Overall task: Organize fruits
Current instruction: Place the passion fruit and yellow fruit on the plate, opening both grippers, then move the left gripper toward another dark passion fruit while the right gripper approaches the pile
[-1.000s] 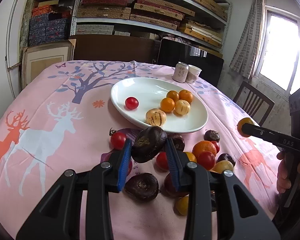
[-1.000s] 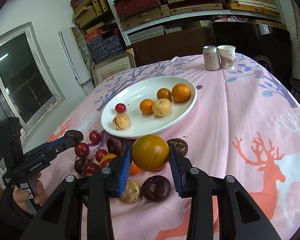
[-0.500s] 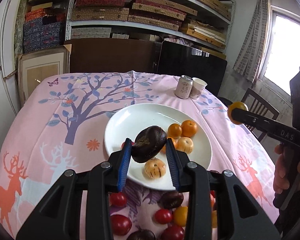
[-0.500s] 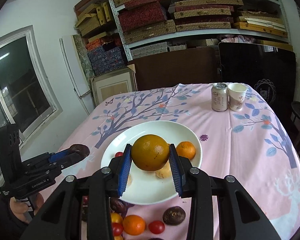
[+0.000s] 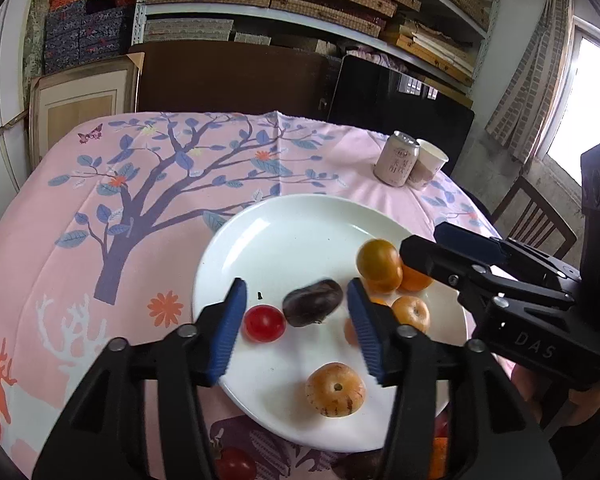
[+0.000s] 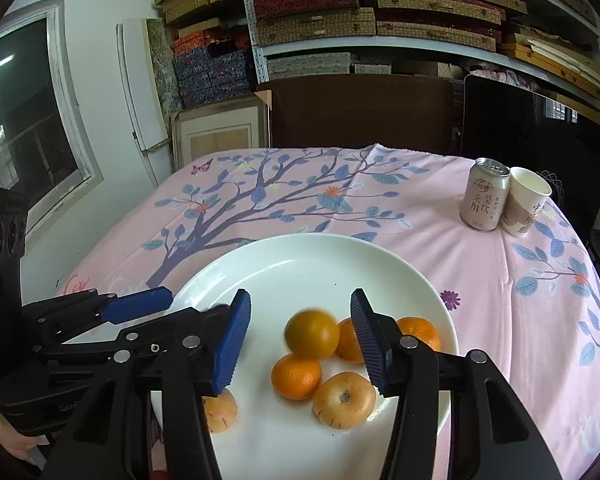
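Both tools, left (image 5: 296, 328) and right (image 6: 298, 344), are spread wide and empty; the plum (image 5: 313, 307) and orange (image 6: 312, 333) lie released on the plate (image 6: 300, 268). Remaining table fruit should be fetched next.

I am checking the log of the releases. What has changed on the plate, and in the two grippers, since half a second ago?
Both grippers have opened. The left gripper let go of the dark fruit, now on the white plate beside the red tomato. The right gripper released the large orange among the other oranges. The can and paper cup stayed put.
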The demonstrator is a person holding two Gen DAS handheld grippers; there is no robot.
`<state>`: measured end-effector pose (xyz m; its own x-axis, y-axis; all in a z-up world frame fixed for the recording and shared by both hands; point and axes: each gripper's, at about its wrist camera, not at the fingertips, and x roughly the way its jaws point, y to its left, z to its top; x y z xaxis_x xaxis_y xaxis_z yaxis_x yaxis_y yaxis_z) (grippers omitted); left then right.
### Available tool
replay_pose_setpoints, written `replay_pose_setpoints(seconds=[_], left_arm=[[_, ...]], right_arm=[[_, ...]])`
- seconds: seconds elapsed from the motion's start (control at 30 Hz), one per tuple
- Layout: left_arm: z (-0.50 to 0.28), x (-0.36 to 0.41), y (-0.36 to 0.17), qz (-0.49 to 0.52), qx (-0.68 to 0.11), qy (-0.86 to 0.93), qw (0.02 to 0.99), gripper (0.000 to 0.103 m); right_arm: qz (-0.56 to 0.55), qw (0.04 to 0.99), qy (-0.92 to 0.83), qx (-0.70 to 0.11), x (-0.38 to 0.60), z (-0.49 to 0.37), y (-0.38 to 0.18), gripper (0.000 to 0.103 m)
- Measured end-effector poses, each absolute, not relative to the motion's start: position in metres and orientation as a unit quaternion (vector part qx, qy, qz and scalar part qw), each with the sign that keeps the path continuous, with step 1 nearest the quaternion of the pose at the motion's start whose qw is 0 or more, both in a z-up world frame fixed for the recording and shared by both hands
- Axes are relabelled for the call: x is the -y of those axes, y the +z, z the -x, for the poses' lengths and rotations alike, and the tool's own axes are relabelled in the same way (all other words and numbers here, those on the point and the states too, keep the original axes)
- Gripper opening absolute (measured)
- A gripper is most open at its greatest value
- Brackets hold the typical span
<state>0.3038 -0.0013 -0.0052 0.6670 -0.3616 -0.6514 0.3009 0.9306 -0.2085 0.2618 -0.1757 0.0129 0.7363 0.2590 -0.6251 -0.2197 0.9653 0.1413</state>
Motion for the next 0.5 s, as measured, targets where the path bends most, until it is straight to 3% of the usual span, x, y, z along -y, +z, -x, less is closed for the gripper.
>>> replay_pose_setpoints(seconds=[0.03,0.2,0.33,0.5], left_arm=[[-0.300,-0.001,-0.001,0.045,-0.358,-0.181,0.915,0.065],[-0.265,-0.011,0.013,0.054,-0.355,-0.186,0.915,0.066],[-0.209,-0.016,0.006,0.004,-0.356,-0.192,0.914,0.075],[-0.151,-0.021,-0.024,-0.060,-0.370,-0.191,0.907,0.076]], right_arm=[[-0.033,0.933,0.128,-0.335,0.178,-0.258,0.016,0.055],[-0.058,0.934,0.123,-0.331,0.198,-0.230,0.028,0.057],[-0.079,0.933,0.125,-0.329,0.220,-0.181,0.025,0.065],[-0.094,0.932,0.109,-0.332,0.245,-0.122,-0.002,0.069]])
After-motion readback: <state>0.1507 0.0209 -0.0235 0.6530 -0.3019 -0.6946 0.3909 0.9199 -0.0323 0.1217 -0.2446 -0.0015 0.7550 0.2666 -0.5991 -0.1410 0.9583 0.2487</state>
